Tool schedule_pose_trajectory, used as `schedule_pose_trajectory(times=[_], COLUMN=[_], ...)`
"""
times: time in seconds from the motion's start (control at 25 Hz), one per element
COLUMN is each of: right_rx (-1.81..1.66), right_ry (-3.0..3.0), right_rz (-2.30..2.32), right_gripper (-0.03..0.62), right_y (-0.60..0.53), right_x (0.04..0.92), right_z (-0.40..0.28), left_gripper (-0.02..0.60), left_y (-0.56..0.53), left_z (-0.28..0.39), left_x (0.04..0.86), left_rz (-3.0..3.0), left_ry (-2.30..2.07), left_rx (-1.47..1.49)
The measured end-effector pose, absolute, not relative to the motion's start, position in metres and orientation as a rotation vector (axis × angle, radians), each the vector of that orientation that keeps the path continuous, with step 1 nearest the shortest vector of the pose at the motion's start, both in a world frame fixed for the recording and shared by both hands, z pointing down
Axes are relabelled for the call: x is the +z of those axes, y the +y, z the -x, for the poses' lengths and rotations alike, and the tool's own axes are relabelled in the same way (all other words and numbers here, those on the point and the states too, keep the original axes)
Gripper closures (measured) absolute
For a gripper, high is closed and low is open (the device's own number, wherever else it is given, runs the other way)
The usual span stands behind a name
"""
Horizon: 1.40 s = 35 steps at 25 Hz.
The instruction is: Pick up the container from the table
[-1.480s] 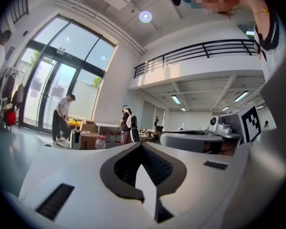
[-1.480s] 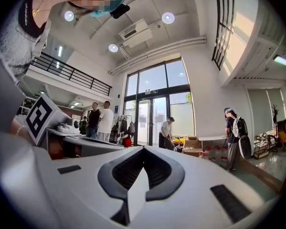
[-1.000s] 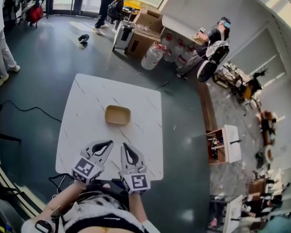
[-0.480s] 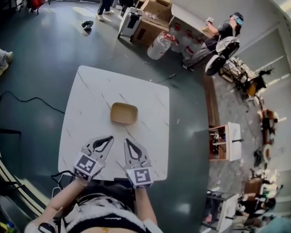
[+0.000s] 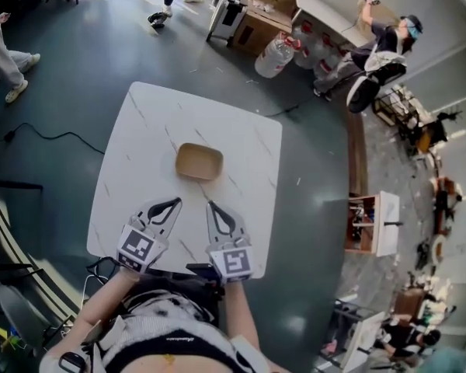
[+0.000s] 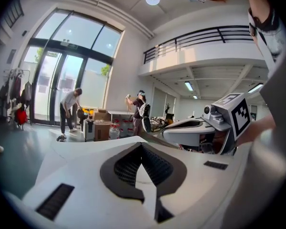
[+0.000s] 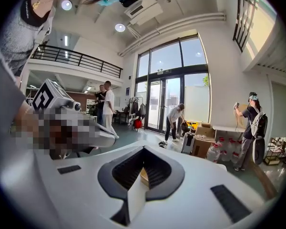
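Both pairs have edged forward over the white bench (image 5: 140, 130), the left tongs (image 5: 173, 203) and right tongs (image 5: 212, 205) each pressed together and empty. The tan container (image 5: 199, 161) sits mid-bench, just ahead of their tips, untouched.

The left gripper (image 5: 173, 203) and right gripper (image 5: 213, 205) have crept slightly nearer the container (image 5: 199, 161), tips now just short of its near rim, and sit a touch wider apart; far beyond the container, a person (image 5: 384, 41) has raised one arm
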State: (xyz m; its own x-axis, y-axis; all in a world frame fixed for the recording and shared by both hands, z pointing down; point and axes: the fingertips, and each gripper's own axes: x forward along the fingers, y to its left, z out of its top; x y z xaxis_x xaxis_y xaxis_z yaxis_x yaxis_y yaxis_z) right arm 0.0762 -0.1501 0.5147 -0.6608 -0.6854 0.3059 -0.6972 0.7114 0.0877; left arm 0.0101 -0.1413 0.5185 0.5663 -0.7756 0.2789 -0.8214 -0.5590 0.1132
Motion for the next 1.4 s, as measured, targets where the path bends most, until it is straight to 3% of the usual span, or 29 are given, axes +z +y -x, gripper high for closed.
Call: schedule_pose_trajectory(times=[0.68,1.4], right_rx=[0.071,0.04], right_ry=[-2.582,-2.388], right_rz=[-1.026,-0.848], right_gripper=[0.599,0.597], right_y=[-0.171,-0.205], right_x=[0.54,0.609], right_z=[-0.122,-0.102], left_gripper=[0.583,0.581], left_y=[-0.156,-0.176], left_z=[-0.039,-0.024], left_x=[0.542,0.598], left_rz=[-2.526,-2.445], left_ry=[-1.373,-1.334], left_rx=[0.422,0.578])
